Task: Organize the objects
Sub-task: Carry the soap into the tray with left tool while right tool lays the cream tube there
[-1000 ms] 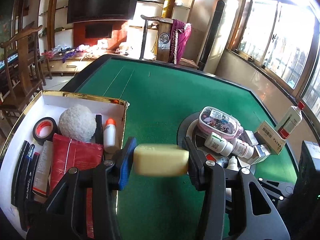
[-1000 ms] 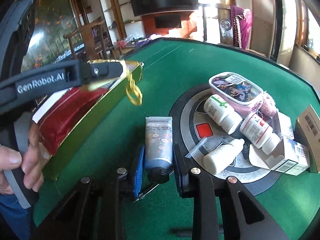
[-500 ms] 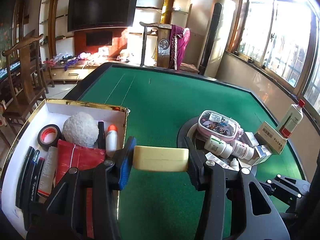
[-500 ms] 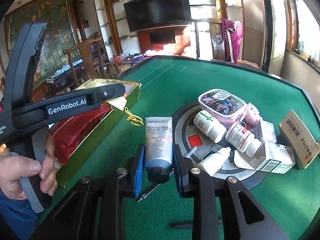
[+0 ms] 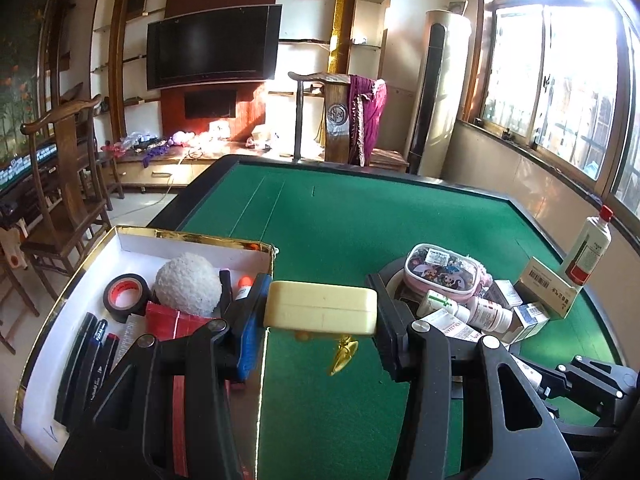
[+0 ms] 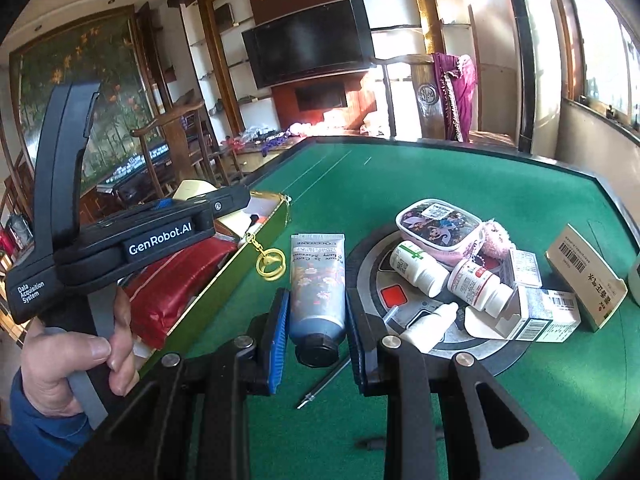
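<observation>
My left gripper (image 5: 322, 308) is shut on a cream-yellow block (image 5: 322, 312) with a gold key ring (image 5: 344, 354) dangling under it. It hangs just right of the gold-rimmed white box (image 5: 132, 240). In the right wrist view, the left gripper (image 6: 224, 204) hovers over the box's near wall, a hand on its handle, and the key ring (image 6: 270, 262) hangs beside that wall. My right gripper (image 6: 318, 320) is shut on a blue-grey floral cream tube (image 6: 318, 276), black cap toward the camera, above the green felt table (image 6: 500, 184).
The box holds a tape roll (image 5: 126, 294), a white ball (image 5: 188, 288), pens and a red pouch (image 6: 180, 280). A pink pouch (image 5: 442, 278), pill bottles (image 6: 418, 268), a dropper bottle (image 6: 428, 326) and cartons (image 6: 584, 270) crowd the round grey panel. A thin metal rod (image 6: 324, 382) lies below the tube.
My right gripper has risen a little with the tube in it. The left gripper has tilted upward with the block, and the key ring now shows beneath it.
</observation>
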